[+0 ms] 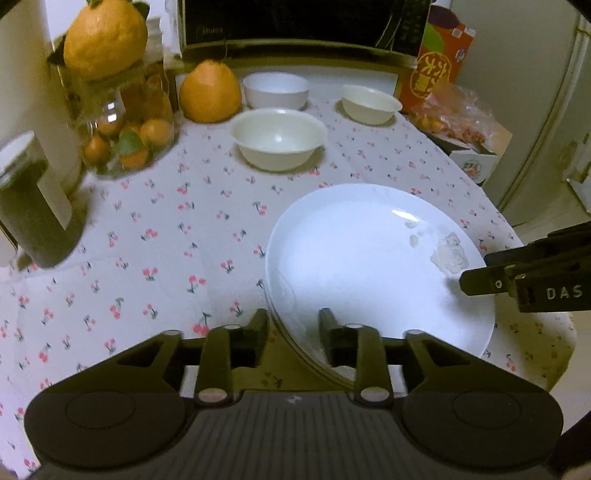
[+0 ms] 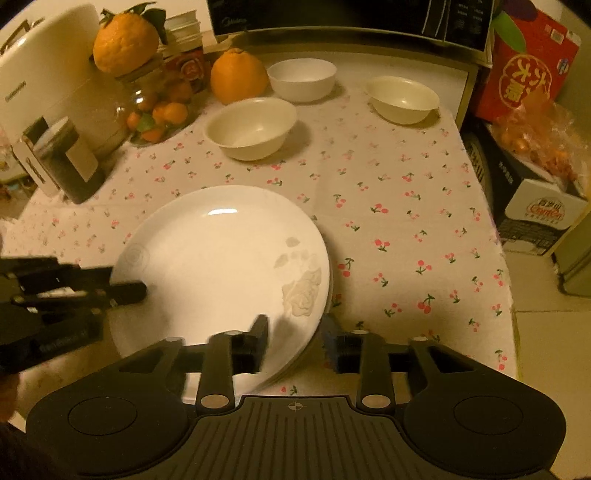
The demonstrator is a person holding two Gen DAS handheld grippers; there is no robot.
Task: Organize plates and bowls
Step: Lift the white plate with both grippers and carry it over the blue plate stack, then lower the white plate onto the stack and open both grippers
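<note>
A stack of white plates with a faint rose print lies on the cherry-print tablecloth near the front. My left gripper is open and straddles the stack's left rim; its pads stand apart from the rim. My right gripper is open too and straddles the right rim without pressing on it. Each gripper shows in the other's view, at the plate's far edge. Behind the plates stand three empty bowls: a large cream bowl, a white bowl and a cream bowl.
A big orange sits beside the white bowl. A glass jar of small oranges and a dark canister stand at the left. A microwave is at the back. A red box and bagged fruit lie beyond the table's right edge.
</note>
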